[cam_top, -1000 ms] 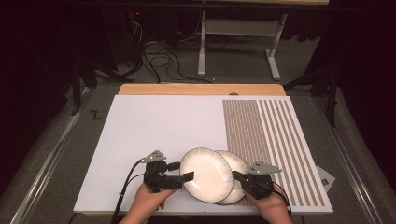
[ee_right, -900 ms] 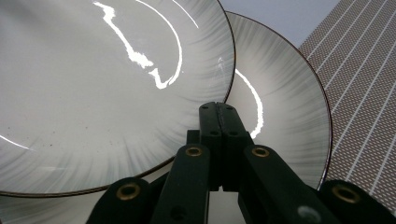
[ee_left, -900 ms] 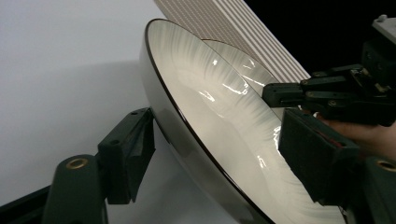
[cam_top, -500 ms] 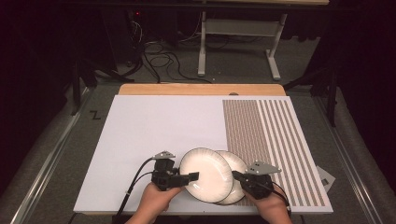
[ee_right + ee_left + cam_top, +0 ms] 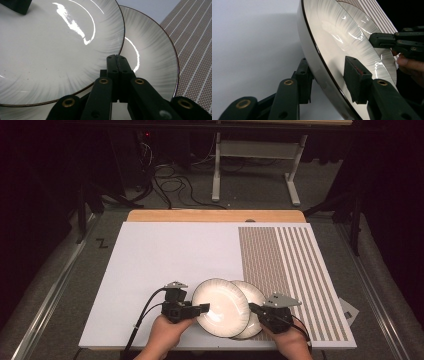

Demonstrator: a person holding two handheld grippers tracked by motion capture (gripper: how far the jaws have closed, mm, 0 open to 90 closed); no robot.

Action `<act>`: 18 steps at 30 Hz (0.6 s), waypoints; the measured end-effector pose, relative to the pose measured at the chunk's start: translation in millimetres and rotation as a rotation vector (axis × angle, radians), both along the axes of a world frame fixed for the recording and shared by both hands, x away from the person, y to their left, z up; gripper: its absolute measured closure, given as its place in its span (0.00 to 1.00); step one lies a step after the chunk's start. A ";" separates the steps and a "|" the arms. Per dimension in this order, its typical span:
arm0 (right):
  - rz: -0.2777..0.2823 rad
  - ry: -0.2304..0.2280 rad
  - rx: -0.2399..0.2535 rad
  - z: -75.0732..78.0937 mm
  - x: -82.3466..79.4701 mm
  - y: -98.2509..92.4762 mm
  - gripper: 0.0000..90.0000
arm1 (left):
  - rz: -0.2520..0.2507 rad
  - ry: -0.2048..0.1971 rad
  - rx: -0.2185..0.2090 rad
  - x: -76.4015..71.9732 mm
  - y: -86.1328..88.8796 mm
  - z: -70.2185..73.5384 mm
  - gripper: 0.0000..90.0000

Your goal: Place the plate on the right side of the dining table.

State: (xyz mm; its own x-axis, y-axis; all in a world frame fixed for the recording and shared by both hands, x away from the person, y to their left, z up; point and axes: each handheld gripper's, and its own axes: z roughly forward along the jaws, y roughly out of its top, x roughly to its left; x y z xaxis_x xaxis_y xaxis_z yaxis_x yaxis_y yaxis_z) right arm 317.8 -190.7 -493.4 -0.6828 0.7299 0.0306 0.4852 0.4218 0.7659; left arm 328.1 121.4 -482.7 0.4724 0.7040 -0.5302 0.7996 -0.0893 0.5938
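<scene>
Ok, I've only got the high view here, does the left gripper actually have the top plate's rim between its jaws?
Observer: Yes. In the left gripper view the left gripper has just been closing, with the rim of the upper plate between its jaws. One pad is on the inner face and one underneath, and both seem to be touching.
Operator: And the right gripper, is it holding anything?
Observer: No. The right gripper is shut with nothing between its jaws. Its tips sit where the upper plate's edge crosses the lower plate.
Operator: Any pattern on the plates?
Observer: Both have a thin dark rim line and faint grey streaks fanning out toward the edge.
</scene>
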 end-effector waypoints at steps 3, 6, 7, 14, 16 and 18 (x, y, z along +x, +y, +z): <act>-0.006 0.000 0.001 1.4 -1.2 0.5 1.00 | 0.005 -0.009 -0.001 -1.6 0.7 3.1 0.68; -0.005 -0.004 0.004 1.9 -1.3 0.1 1.00 | 0.002 -0.023 -0.003 -2.5 1.2 5.0 0.69; -0.008 -0.008 0.005 2.3 -1.5 -0.1 1.00 | 0.003 -0.026 -0.005 -3.0 1.2 6.0 0.70; -0.017 -0.020 0.012 5.9 -3.1 -1.3 1.00 | 0.009 -0.044 -0.010 -3.2 4.3 9.9 0.76; -0.016 -0.023 0.013 6.3 -3.2 -1.4 1.00 | 0.010 -0.045 -0.013 -3.0 4.7 10.2 0.77; -0.014 -0.030 0.016 7.3 -2.7 -2.2 1.00 | 0.012 -0.048 -0.020 -2.5 5.6 11.2 0.78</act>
State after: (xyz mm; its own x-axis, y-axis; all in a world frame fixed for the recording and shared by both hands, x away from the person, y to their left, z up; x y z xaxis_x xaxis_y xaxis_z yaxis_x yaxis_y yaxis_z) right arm 315.0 -192.9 -486.1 -0.6736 0.7387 0.0222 0.4674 0.4025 0.7871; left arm 325.6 126.9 -471.5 0.4889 0.6992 -0.5216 0.7713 -0.0672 0.6329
